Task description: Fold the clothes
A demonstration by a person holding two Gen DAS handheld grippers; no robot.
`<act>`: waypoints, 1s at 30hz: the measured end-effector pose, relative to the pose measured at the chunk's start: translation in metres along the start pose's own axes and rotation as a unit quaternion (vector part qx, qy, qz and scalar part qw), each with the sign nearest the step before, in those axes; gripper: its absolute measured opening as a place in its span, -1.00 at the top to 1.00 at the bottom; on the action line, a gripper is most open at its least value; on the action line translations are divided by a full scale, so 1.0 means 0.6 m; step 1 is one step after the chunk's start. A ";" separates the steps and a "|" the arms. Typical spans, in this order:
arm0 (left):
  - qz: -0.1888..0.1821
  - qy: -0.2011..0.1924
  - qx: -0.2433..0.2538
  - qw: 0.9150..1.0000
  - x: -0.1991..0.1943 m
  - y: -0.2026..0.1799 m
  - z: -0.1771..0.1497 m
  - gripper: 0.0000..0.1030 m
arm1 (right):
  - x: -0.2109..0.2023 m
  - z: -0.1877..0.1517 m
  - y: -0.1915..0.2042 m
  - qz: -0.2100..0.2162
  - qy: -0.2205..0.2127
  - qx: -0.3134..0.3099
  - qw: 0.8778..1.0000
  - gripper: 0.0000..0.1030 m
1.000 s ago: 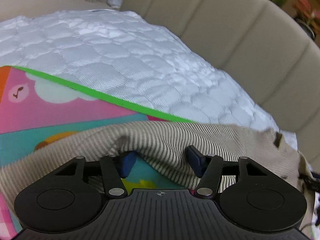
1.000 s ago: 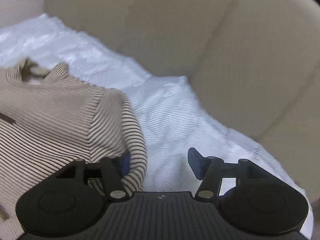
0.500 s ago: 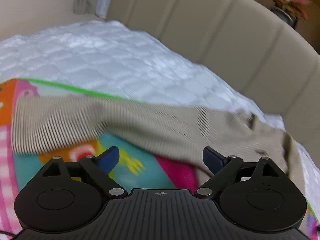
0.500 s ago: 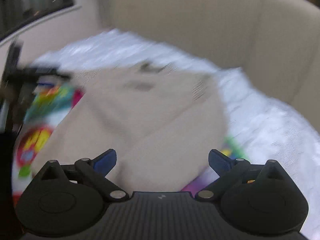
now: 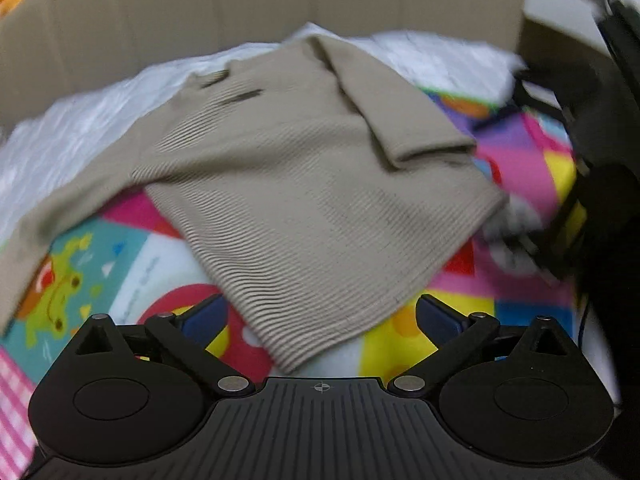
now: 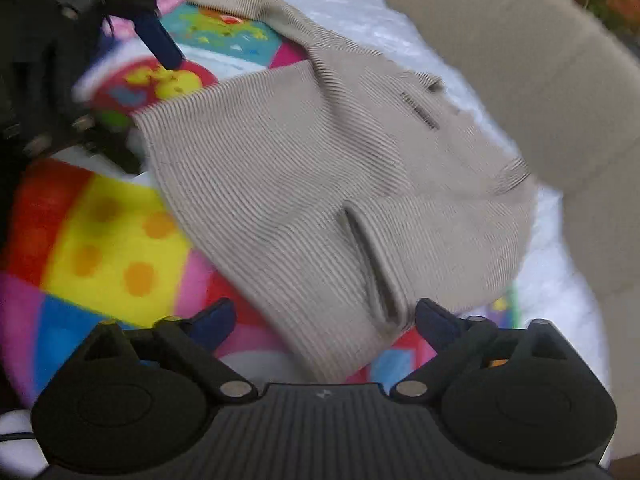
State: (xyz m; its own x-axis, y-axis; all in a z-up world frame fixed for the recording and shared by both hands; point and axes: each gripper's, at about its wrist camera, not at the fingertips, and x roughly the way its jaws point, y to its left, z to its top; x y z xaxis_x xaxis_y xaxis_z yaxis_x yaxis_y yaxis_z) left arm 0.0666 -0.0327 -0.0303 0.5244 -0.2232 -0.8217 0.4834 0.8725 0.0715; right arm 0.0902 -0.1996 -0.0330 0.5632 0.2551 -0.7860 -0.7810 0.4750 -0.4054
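Note:
A beige ribbed striped sweater [image 5: 304, 184] lies on a colourful play mat [image 5: 120, 264], its collar toward the sofa back and both sleeves laid across or beside the body. It also shows in the right wrist view [image 6: 320, 184]. My left gripper [image 5: 320, 318] is open and empty, just above the sweater's near hem corner. My right gripper [image 6: 324, 318] is open and empty, over the folded sleeve end. The left gripper also shows at the upper left of the right wrist view [image 6: 120, 68].
A white quilted cover [image 5: 60, 136] lies under the mat. A beige padded sofa back [image 6: 540, 80] curves around the far side. The mat [image 6: 100, 232] extends to the left of the sweater.
Both grippers let go of the sweater, opened wide and pulled back. The sweater now lies flat on the mat with its sleeves folded in. Both views swung round.

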 end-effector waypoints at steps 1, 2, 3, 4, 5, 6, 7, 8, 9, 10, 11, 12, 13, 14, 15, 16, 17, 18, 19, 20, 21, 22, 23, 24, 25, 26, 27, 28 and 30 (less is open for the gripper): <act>0.015 0.006 0.015 1.000 0.006 -0.012 -0.001 -0.99 | -0.008 0.007 -0.014 -0.014 -0.015 0.026 0.999 -0.35; 0.035 0.011 0.023 0.999 0.015 -0.014 -0.003 -0.99 | -0.015 0.015 -0.028 -0.028 -0.030 0.052 0.998 -0.28; 0.055 0.016 0.031 0.998 0.024 -0.016 -0.005 -0.99 | -0.023 0.022 -0.043 -0.042 -0.045 0.078 0.995 -0.26; 0.087 0.013 0.031 0.996 0.027 -0.005 -0.004 -0.99 | -0.032 0.025 -0.056 -0.046 -0.051 0.094 0.993 -0.26; 0.120 0.011 0.031 0.992 0.031 0.007 -0.003 -0.99 | -0.041 0.028 -0.070 -0.051 -0.057 0.110 0.991 -0.26; 0.152 0.008 0.030 0.988 0.035 0.018 -0.002 -0.99 | -0.050 0.031 -0.084 -0.055 -0.063 0.126 0.988 -0.27; 0.161 -0.001 -0.006 0.987 0.026 0.046 0.001 -1.00 | -0.058 0.033 -0.098 -0.059 -0.069 0.142 0.986 -0.32; 0.170 -0.011 -0.042 0.985 0.017 0.074 0.004 -1.00 | -0.053 0.032 -0.094 -0.057 -0.058 0.130 0.988 -0.36; 0.178 -0.020 -0.078 0.981 0.008 0.102 0.007 -1.00 | -0.047 0.032 -0.090 -0.054 -0.047 0.119 0.990 -0.45; 0.186 -0.029 -0.114 0.975 0.000 0.129 0.010 -1.00 | -0.034 0.029 -0.081 -0.051 -0.033 0.108 0.992 -0.52; 0.194 -0.038 -0.150 0.969 -0.009 0.157 0.012 -1.00 | -0.016 0.027 -0.070 -0.046 -0.021 0.101 0.994 -0.54; 0.206 -0.047 -0.169 0.963 -0.017 0.176 0.013 -1.00 | 0.000 0.024 -0.062 -0.040 -0.009 0.095 0.995 -0.59; 0.215 -0.053 -0.177 0.959 -0.022 0.190 0.016 -1.00 | 0.008 0.021 -0.051 -0.039 -0.005 0.088 0.995 -0.62; 0.218 -0.057 -0.183 0.957 -0.028 0.201 0.017 -1.00 | 0.016 0.017 -0.041 -0.038 0.000 0.081 0.996 -0.62; 0.212 -0.057 -0.182 0.958 -0.034 0.206 0.017 -1.00 | 0.024 0.014 -0.030 -0.037 0.005 0.074 0.997 -0.62; 0.211 -0.057 -0.175 0.960 -0.041 0.205 0.015 -1.00 | 0.021 0.019 -0.021 -0.055 -0.001 0.056 0.997 -0.60; 0.217 -0.058 -0.156 0.962 -0.048 0.201 0.013 -1.00 | 0.018 0.023 -0.012 -0.073 -0.008 0.036 0.997 -0.57; 0.222 -0.060 -0.137 0.963 -0.056 0.197 0.011 -1.00 | 0.002 0.029 -0.007 -0.104 -0.024 0.009 0.994 -0.50; 0.228 -0.062 -0.119 0.965 -0.063 0.193 0.008 -1.00 | -0.016 0.031 -0.010 -0.129 -0.036 -0.004 0.991 -0.45; 0.227 -0.066 -0.105 0.966 -0.075 0.191 0.007 -1.00 | -0.034 0.034 -0.013 -0.153 -0.049 -0.015 0.987 -0.44; 0.227 -0.071 -0.092 0.967 -0.088 0.189 0.005 -1.00 | -0.057 0.035 -0.023 -0.171 -0.059 -0.015 0.983 -0.43; 0.222 -0.075 -0.085 0.968 -0.101 0.186 0.001 -1.00 | -0.081 0.036 -0.034 -0.189 -0.070 -0.015 0.979 -0.43; 0.218 -0.080 -0.079 0.970 -0.114 0.184 -0.003 -1.00 | -0.101 0.035 -0.039 -0.204 -0.077 -0.023 0.976 -0.43; 0.212 -0.087 -0.068 0.971 -0.131 0.180 -0.006 -1.00 | -0.122 0.032 -0.039 -0.220 -0.083 -0.038 0.971 -0.43; 0.210 -0.091 -0.059 0.972 -0.142 0.172 -0.008 -1.00 | -0.136 0.029 -0.038 -0.229 -0.084 -0.053 0.968 -0.43; 0.211 -0.094 -0.046 0.972 -0.153 0.164 -0.009 -1.00 | -0.143 0.027 -0.034 -0.227 -0.079 -0.059 0.969 -0.43; 0.209 -0.094 -0.035 0.973 -0.159 0.158 -0.009 -1.00 | -0.149 0.025 -0.031 -0.226 -0.074 -0.065 0.969 -0.44; 0.208 -0.090 -0.026 0.974 -0.163 0.152 -0.011 -1.00 | -0.155 0.023 -0.027 -0.224 -0.069 -0.070 0.970 -0.44; 0.205 -0.075 -0.009 0.976 -0.162 0.143 -0.018 -1.00 | -0.160 0.013 -0.013 -0.191 -0.055 -0.071 0.977 -0.44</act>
State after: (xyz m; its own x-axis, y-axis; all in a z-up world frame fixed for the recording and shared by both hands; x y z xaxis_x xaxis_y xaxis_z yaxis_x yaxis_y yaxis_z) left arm 0.0493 0.0685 0.0495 0.7691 0.0857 -0.6334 0.1999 0.9090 0.3657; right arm 0.0442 -0.2212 0.0491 0.8410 0.1741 -0.5122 -0.5325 0.4336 -0.7270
